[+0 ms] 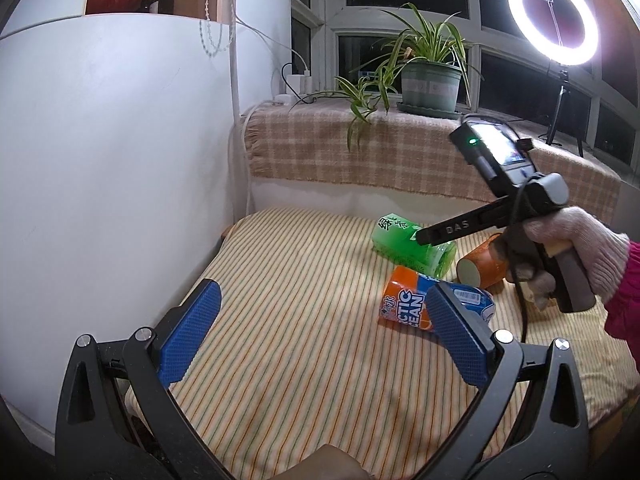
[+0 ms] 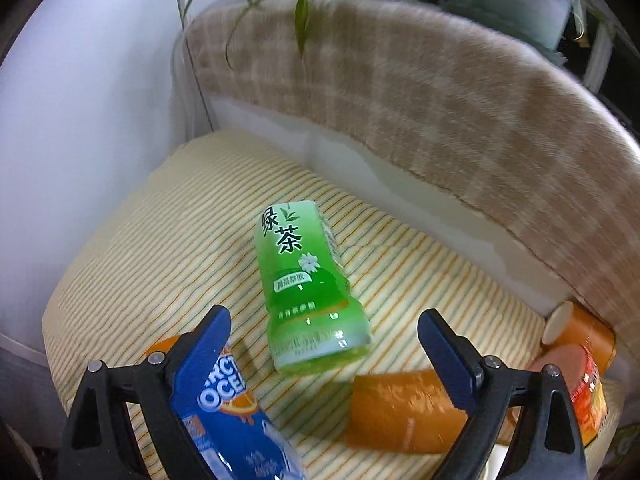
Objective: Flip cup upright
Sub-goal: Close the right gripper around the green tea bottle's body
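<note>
**Cups lying on their sides, both grippers empty**

Striped cloth (image 1: 288, 320) covers the tabletop. Green cup (image 2: 308, 292), labelled with green tea characters, lies on its side near the middle. Right gripper (image 2: 324, 332) hovers over it, blue fingers (image 2: 208, 356) spread wide to either side, not touching it. A gloved hand (image 1: 576, 248) holds that gripper's handle, seen from the left wrist view.

Orange-and-blue cup (image 1: 416, 300) lies on its side just beside the green one, nearer the left gripper (image 1: 320, 332). Left gripper's fingers stand well apart, nothing between them, low over bare cloth.

Plain orange cup (image 2: 400, 412) lies on its side near the right finger. Another orange cup (image 2: 580, 332) lies at the right edge, against the checked blanket (image 2: 440, 92). Potted plant (image 1: 428, 76) and ring light (image 1: 554, 18) stand on the sill behind.
</note>
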Motion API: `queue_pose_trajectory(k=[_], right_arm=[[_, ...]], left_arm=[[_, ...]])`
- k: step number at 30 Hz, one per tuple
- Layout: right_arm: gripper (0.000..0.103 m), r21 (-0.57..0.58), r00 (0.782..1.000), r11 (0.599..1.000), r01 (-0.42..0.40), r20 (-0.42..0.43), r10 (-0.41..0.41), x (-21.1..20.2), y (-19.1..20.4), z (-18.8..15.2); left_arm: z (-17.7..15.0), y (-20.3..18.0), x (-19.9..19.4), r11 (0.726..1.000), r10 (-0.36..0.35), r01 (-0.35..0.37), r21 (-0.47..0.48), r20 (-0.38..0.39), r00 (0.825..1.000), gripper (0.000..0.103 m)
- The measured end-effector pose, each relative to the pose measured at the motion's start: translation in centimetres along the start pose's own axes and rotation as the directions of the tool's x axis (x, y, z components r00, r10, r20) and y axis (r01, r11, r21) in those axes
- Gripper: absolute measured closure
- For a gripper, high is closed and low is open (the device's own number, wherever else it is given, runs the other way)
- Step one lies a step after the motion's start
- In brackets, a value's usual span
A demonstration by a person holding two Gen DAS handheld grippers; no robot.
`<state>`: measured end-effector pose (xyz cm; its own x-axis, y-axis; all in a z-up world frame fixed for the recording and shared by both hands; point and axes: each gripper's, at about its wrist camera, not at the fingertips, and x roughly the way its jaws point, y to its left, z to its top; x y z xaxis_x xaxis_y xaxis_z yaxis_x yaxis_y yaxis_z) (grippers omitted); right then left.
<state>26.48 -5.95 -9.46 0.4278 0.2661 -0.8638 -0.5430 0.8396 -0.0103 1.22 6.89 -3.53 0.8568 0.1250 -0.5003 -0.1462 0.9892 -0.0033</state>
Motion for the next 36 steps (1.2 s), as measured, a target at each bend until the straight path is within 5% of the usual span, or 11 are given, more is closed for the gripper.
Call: queue_pose_trajectory(k=[18,21,36], right_arm=[[0.02,-0.042,0.986,0.999,-0.01,-0.165,0.003,6.4,1.2,2.5],[0.032,-0.041,0.984,0.999,-0.01,-0.178,0.002,7.0,1.3,2.5],[0.033,-0.009,0.996,1.0,0.003,-0.088,-0.004,4.3,0.5,2.3]], left_arm=[[-0.1,1.4,0.4,0.999,0.034,-0.034,-0.02,-0.01,0.999,0.0],[-0.1,1.5,0.4,0.999,0.035,-0.036,-0.021,-0.008,0.999,0.0],[-0.1,1.6,0.1,0.999,0.042,-0.042,-0.021,0.001,0.999,0.0]])
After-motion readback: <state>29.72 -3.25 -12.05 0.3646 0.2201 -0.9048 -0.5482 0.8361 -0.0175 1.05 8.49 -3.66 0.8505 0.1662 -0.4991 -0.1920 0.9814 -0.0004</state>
